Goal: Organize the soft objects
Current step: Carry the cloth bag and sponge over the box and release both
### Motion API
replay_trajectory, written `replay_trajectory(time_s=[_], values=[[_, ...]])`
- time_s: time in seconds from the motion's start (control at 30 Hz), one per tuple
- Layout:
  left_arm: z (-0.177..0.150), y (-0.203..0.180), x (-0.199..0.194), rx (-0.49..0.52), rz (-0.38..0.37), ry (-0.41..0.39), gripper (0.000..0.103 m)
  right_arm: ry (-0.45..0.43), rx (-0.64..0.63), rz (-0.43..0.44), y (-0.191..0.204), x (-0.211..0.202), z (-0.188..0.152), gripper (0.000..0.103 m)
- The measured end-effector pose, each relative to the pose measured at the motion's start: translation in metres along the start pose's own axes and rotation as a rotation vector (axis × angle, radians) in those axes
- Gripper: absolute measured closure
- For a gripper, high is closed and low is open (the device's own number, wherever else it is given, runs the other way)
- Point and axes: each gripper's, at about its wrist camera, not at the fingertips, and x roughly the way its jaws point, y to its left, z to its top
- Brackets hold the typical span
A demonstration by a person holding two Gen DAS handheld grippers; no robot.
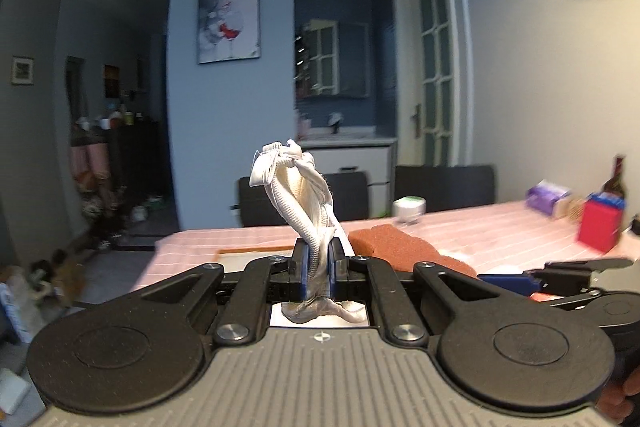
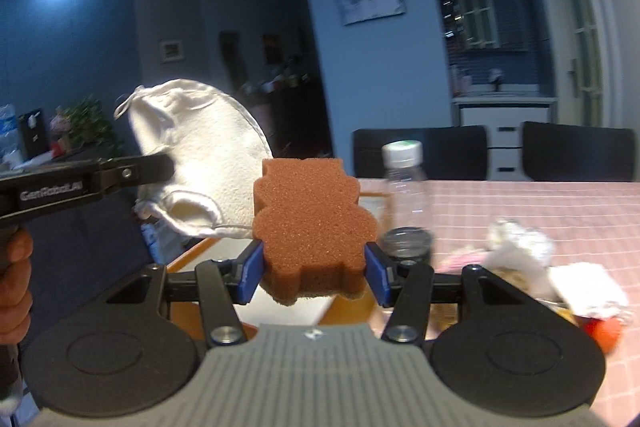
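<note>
We hold both loads aloft: left gripper (image 1: 319, 267) pinched tight on white bunched cloth pouch (image 1: 298, 187), right gripper (image 2: 314, 273) wide, squeezing brown bear-shaped sponge (image 2: 314, 223). We keep grips firm, lower gently toward wooden tray (image 2: 188, 259) below.

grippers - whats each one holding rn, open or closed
Left gripper: closed on the white cloth.
Right gripper: closed on the brown bear-shaped sponge.

A bottle (image 2: 406, 187) stands on the table (image 2: 540, 211) before two chairs (image 2: 576, 151).
</note>
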Motion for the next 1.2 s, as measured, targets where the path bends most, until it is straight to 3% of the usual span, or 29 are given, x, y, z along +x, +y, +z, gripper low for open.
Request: replay_trajectory(time_s=[0.23,0.4,0.6,0.97,1.1,1.2], values=[[-0.009,0.028,0.046,0.051,0.081,0.189,0.093,0.14,-0.08,0.081,0.03,0.064,0.002,0.049],[-0.019,0.048,0.082,0.101,0.137,0.334,0.093,0.245,-0.133,0.091,0.042,0.105,0.0,0.049],[-0.036,0.057,0.109,0.223,0.189,0.445,0.092,0.368,-0.207,0.104,0.056,0.156,0.003,0.047],[-0.039,0.052,0.12,0.361,0.182,0.528,0.082,0.553,-0.234,0.146,0.066,0.208,-0.002,0.044],[-0.04,0.057,0.122,0.364,0.17,0.538,0.072,0.582,-0.223,0.152,0.069,0.22,-0.002,0.041],[-0.036,0.064,0.125,0.348,0.165,0.541,0.072,0.59,-0.23,0.152,0.071,0.223,0.0,0.04]])
